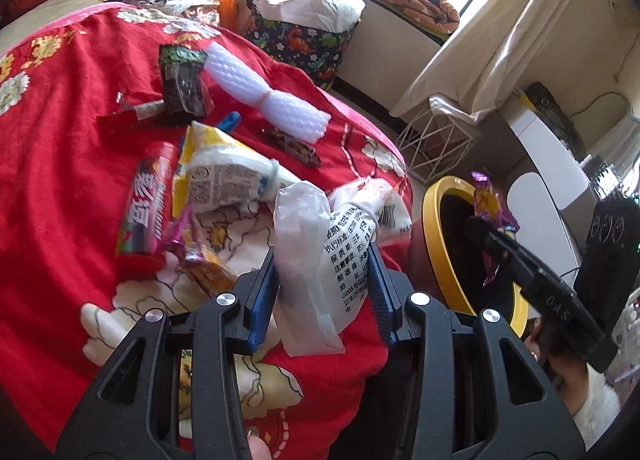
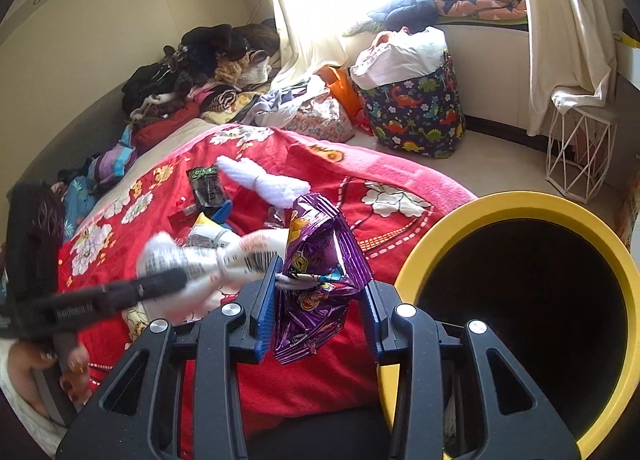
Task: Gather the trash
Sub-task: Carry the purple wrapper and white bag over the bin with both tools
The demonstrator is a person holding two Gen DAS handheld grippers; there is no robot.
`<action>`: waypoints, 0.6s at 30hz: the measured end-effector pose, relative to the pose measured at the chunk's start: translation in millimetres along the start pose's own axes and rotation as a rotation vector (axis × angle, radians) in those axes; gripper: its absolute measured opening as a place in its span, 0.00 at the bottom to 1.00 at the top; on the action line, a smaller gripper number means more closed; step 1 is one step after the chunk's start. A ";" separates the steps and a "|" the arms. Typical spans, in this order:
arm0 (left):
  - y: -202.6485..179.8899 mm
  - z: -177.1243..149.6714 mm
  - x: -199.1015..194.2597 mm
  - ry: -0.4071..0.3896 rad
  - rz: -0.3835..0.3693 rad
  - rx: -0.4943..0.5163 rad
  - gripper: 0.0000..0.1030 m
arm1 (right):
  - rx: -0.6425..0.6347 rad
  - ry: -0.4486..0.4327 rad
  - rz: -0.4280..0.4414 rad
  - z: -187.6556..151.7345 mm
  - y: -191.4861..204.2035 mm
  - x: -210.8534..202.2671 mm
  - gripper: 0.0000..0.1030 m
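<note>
My left gripper [image 1: 324,272] is shut on a white printed packet [image 1: 344,244] tied with a rubber band, held above the red flowered blanket [image 1: 60,148]. A clear plastic bag [image 1: 300,244] hangs with it between the blue pads. My right gripper [image 2: 320,288] is shut on a crumpled purple snack wrapper [image 2: 320,260], just left of the yellow-rimmed bin [image 2: 520,204]. In the left wrist view the purple wrapper [image 1: 488,204] hangs over the bin's dark mouth. Loose on the blanket lie a white foam net [image 1: 264,88], a dark wrapper [image 1: 182,80], a red tube wrapper [image 1: 148,204] and a yellow-white bag [image 1: 224,172].
A dinosaur-print fabric basket [image 2: 416,112] stuffed with white bags stands on the floor by the window. A white wire stand [image 2: 580,156] is beside the curtain. Piled clothes [image 2: 200,72] cover the bed's far end. A person's hand [image 2: 76,368] holds the left gripper's handle.
</note>
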State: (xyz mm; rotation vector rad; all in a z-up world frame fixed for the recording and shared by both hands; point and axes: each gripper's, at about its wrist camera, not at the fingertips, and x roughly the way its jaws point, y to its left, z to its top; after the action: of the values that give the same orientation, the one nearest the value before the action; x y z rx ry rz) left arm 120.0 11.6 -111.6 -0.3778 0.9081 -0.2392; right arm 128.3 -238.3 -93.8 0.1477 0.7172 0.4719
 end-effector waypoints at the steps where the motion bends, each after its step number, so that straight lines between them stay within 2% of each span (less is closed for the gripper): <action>1: -0.2 -3.7 3.8 0.017 -0.002 0.001 0.34 | 0.004 -0.003 -0.002 0.4 -1.5 -0.9 0.33; 5: 0.3 -12.9 13.2 0.052 0.001 0.002 0.34 | 0.012 -0.008 -0.004 0.8 -4.2 -3.2 0.33; 11: -5.5 -13.4 20.4 0.057 -0.011 -0.001 0.34 | 0.013 -0.009 -0.003 0.8 -5.3 -3.8 0.33; 18: -21.2 -2.6 17.8 0.007 -0.006 0.020 0.29 | 0.027 -0.034 -0.009 6.8 -11.2 -11.6 0.33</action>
State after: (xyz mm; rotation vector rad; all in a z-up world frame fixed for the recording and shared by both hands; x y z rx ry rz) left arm 127.6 -14.6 -117.0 -0.3617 0.9106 -0.2547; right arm 129.2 -253.4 -85.1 0.1772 0.6911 0.4499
